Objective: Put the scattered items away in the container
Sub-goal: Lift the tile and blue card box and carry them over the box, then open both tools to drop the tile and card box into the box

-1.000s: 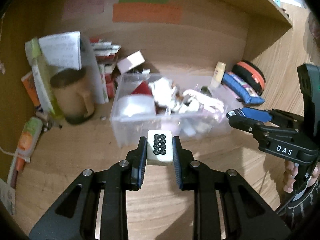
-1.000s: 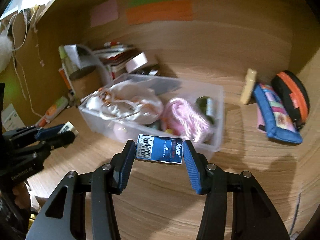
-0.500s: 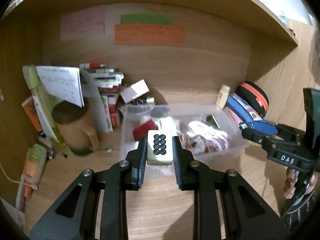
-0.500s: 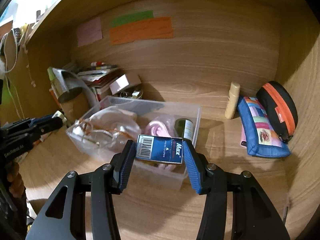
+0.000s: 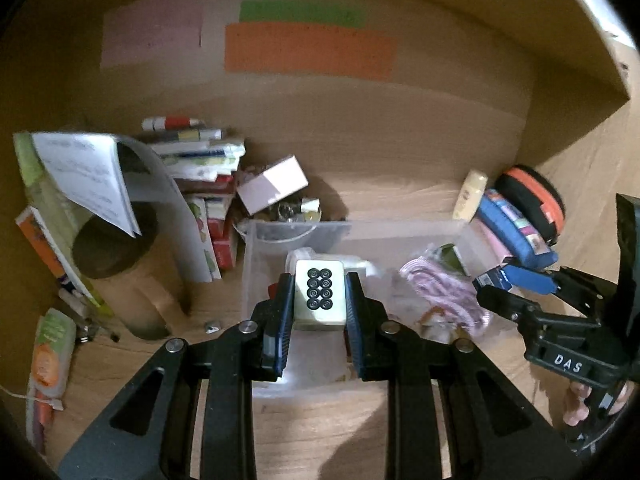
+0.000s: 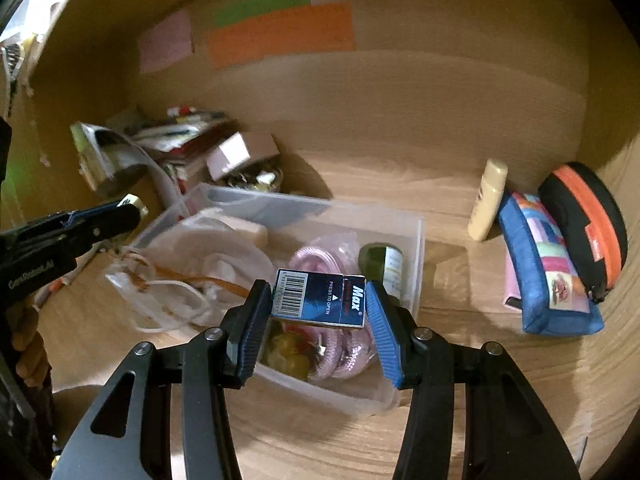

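Note:
My left gripper [image 5: 319, 298] is shut on a cream mahjong tile [image 5: 319, 296] with black circles, held above the left part of the clear plastic bin [image 5: 404, 229]. My right gripper [image 6: 319, 302] is shut on a small blue Max staple box [image 6: 319, 298], hovering over the near right part of the same bin [image 6: 418, 240]. Inside the bin lie a pink cord [image 6: 320, 258], a green bottle [image 6: 382, 262] and white bags with strings [image 6: 208, 258]. The right gripper [image 5: 502, 280] also shows in the left wrist view, and the left gripper [image 6: 134, 206] in the right wrist view.
Books [image 5: 192, 148] and a brown mug [image 5: 120, 264] crowd the back left of the wooden desk. A cream tube [image 6: 488, 200], a blue pouch [image 6: 548, 276] and a black-orange case [image 6: 584, 232] sit at the right. A hand [image 6: 28, 344] holds the left tool.
Both grippers have moved forward over the bin, which now lies beneath their tips. Each still grips its item as before.

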A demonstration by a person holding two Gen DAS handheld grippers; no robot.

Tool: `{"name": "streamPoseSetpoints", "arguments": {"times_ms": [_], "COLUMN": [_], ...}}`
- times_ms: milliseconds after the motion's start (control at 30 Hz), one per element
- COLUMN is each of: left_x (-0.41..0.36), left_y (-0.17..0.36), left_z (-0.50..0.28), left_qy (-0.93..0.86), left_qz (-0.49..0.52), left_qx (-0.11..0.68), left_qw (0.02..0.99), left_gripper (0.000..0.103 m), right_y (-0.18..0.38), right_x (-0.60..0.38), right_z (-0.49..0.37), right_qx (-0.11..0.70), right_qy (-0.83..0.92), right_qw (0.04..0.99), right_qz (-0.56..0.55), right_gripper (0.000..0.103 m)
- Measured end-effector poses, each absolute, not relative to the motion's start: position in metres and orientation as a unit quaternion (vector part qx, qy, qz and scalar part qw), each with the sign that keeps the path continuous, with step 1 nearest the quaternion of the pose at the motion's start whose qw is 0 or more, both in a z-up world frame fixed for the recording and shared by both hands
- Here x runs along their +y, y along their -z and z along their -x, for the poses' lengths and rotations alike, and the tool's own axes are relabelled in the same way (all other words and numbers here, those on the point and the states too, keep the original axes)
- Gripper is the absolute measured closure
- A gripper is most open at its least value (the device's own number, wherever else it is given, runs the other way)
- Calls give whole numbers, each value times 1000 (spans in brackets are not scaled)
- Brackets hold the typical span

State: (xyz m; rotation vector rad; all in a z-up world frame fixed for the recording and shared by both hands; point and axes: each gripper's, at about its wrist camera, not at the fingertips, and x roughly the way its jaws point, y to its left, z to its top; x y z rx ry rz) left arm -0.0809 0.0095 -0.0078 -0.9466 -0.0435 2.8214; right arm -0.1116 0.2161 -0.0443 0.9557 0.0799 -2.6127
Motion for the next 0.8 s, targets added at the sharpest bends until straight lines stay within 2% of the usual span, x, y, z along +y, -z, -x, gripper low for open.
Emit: {"name": "streamPoseSetpoints", "arguments": {"times_ms": [233, 533, 600, 667, 800], "left_x": [8, 1, 1, 0, -1], "left_y": [26, 23, 21, 17, 6], "left_z": [98, 97, 96, 92, 79], "left_qy": [-932, -929, -930, -933, -942], "left_qz": [349, 353, 349, 339, 315], "left_qx": [-34, -47, -50, -56, -52], "left_qw": [95, 101, 102, 104, 100], "left_gripper": [79, 78, 66, 59, 56], "right_y": [58, 61, 60, 58, 53], "right_x": [218, 215, 216, 218, 222], "right_z": [121, 122, 122, 119, 113], "right_qx": [26, 40, 41, 39, 39], "right_qy": [916, 915, 915, 917, 921], "right_qw": [174, 170, 171, 170, 167], "right_qz": [-360, -363, -364, -359, -350], "right_gripper": [58, 57, 56, 52, 51]}}
